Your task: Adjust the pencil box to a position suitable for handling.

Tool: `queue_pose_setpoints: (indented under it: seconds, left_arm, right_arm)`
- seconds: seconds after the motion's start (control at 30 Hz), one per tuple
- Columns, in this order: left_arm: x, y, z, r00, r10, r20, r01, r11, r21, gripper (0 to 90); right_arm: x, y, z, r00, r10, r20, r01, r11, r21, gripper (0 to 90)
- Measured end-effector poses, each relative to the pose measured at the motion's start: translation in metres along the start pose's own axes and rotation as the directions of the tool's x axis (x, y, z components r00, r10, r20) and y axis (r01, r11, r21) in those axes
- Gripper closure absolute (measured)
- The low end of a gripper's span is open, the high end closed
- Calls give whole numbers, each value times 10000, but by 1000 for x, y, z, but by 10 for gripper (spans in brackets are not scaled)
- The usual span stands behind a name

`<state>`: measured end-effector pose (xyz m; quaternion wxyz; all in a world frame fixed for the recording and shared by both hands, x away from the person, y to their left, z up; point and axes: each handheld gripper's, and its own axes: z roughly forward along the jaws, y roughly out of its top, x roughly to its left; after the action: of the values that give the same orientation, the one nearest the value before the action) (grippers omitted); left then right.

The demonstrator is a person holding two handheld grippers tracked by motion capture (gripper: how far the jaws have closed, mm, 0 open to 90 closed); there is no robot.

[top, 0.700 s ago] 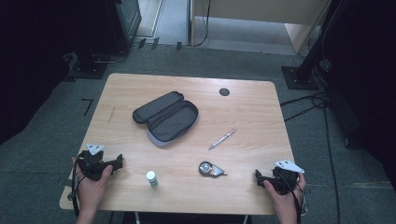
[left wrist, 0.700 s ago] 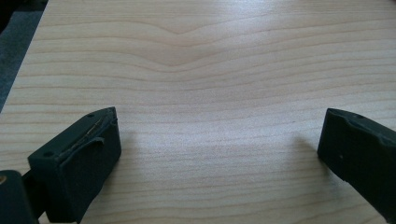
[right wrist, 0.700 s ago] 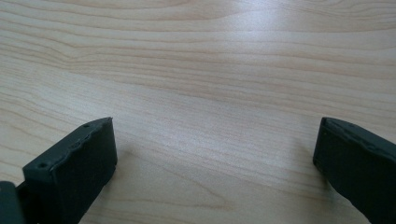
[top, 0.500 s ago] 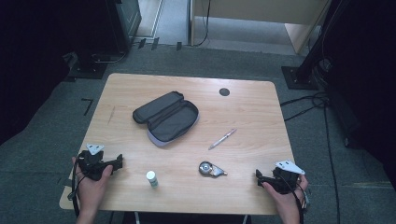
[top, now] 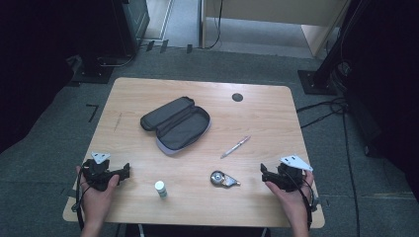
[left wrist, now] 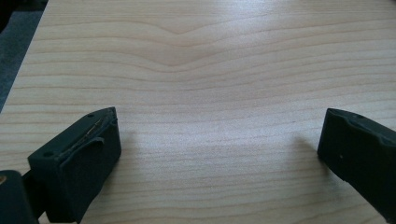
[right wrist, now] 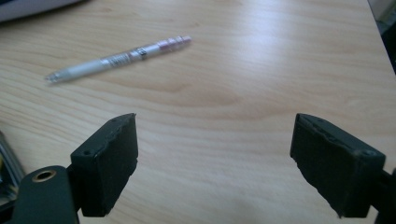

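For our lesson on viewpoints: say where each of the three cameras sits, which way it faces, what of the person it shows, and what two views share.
High view: above the near edge, facing forward and down on the table; both hands, left gripper, right gripper.
Left gripper view: on the left gripper, facing bare wood; open jaws.
Right gripper view: on the right gripper, jaws open, facing the pen.
Shared: the pen appears in the high view too.

Near left: bare table [top: 133, 197] ahead of the left gripper [top: 126, 171].
Near middle: small bottle [top: 160, 189] and tape dispenser [top: 223, 179], a gap between.
Centre: open pencil case [top: 177, 123] blocks.
Right: pen [top: 235, 147] lies ahead of the right gripper [top: 263, 174].
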<state>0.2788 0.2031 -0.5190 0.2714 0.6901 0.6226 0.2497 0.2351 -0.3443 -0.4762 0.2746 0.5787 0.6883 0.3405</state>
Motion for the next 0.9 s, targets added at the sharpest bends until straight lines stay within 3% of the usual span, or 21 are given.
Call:
queue_pose_setpoints:
  seconds: [0.37,0.9]
  left_arm:
    - [0,0,0,10000,-3,-1,3,10000,-2,0]
    - [0,0,0,10000,23,12,-23,10000,-5,0]
  right_arm:
    - [21,53,7,9974,-237,-678,171,9952,-960,311]
    - [55,104,38,9814,-985,-1646,806,9904,-1122,413]
